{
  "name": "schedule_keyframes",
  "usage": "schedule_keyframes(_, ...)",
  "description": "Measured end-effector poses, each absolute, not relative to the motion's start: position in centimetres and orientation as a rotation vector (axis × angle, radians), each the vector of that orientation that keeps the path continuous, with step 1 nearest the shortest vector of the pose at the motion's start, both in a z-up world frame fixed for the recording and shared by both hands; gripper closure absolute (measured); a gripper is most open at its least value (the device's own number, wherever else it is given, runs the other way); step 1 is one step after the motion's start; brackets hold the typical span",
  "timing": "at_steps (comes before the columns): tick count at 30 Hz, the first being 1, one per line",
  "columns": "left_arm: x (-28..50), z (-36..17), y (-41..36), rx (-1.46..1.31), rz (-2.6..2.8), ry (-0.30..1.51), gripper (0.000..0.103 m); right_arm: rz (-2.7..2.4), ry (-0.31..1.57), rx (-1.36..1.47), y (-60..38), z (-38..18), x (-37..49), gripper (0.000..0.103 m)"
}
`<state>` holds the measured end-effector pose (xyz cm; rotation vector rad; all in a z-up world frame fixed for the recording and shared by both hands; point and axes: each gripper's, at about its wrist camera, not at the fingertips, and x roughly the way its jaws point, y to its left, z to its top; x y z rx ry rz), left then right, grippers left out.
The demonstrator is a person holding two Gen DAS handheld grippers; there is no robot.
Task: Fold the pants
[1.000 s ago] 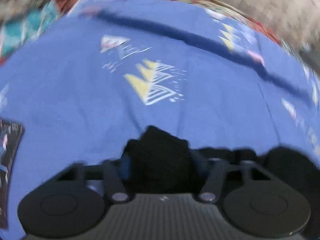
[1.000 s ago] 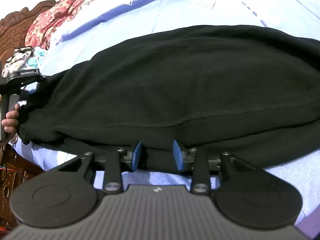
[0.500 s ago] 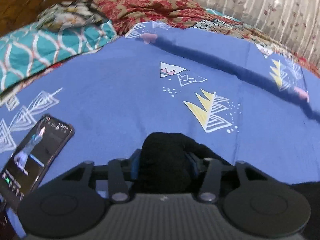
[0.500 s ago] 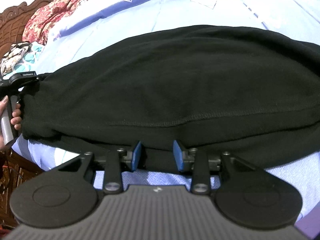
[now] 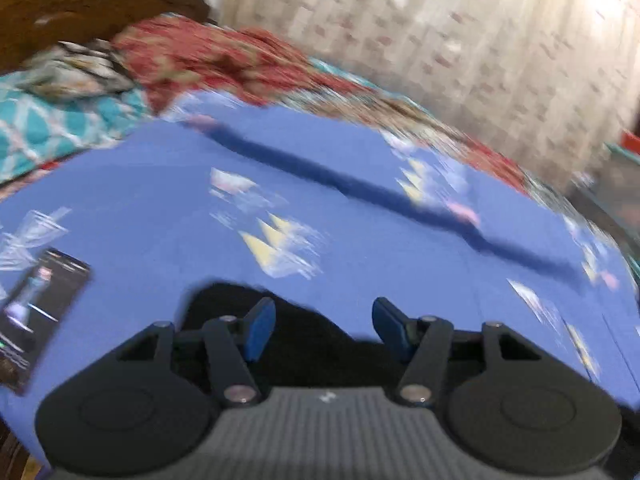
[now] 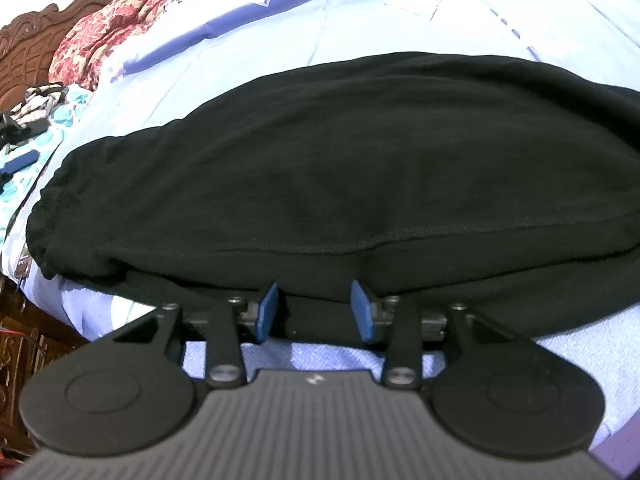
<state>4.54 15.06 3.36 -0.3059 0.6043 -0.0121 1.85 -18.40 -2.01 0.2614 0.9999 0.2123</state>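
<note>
The black pants [image 6: 360, 168] lie folded lengthwise across the blue bedsheet [image 6: 248, 60]. My right gripper [image 6: 315, 312] sits at their near edge. Its jaws are opening, and the lower hem lies between the blue pads [image 6: 267, 312], which no longer squeeze it. In the blurred left wrist view, one end of the pants [image 5: 320, 344] lies under my left gripper [image 5: 324, 322]. That gripper's jaws are opening too. Its pads [image 5: 260, 330] stand well apart above the cloth and hold nothing. A blue and black piece at the far left edge of the right wrist view looks like the left gripper [image 6: 18, 164].
A phone [image 5: 38, 312] with its screen lit lies on the patterned sheet [image 5: 160, 240] to the left. At the head of the bed are a teal pillow [image 5: 48, 128], a red blanket [image 5: 224, 64] and a carved wooden headboard [image 6: 28, 52]. A curtain [image 5: 460, 40] hangs behind.
The left gripper let go of the pants' end, spread its jaws and lifted back from it. The right gripper stayed in place and its pads parted slightly.
</note>
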Motion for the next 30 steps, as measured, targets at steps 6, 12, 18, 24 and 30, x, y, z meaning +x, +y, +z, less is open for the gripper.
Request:
schedule_keyframes(6,6.7,-2.3,14.5,-0.29,0.039,0.824,0.052,0.212,0.997,0.252,-18.3,-1.9,1.7,0.059)
schedule_keyframes(12,8.0,-4.1,15.6,-0.278,0.088,0.891,0.077,0.208,0.997,0.254,-18.1,-1.9,1.7,0.059)
schedule_keyframes(18,7.2,-3.0,16.1,-0.374,0.066,0.879,0.065,0.207,0.995,0.254,-18.0,-1.9,1.6,0.059)
schedule_keyframes(24,4.6,-0.4,14.5,-0.339,0.003,0.788,0.055,0.207,0.996,0.255,-18.0,-1.9,1.7,0.059)
schedule_keyframes(30,2.9,-0.2,13.0,-0.303,-0.084,0.78,0.053,0.206,0.996,0.258,-17.9,-1.9,1.7,0.058)
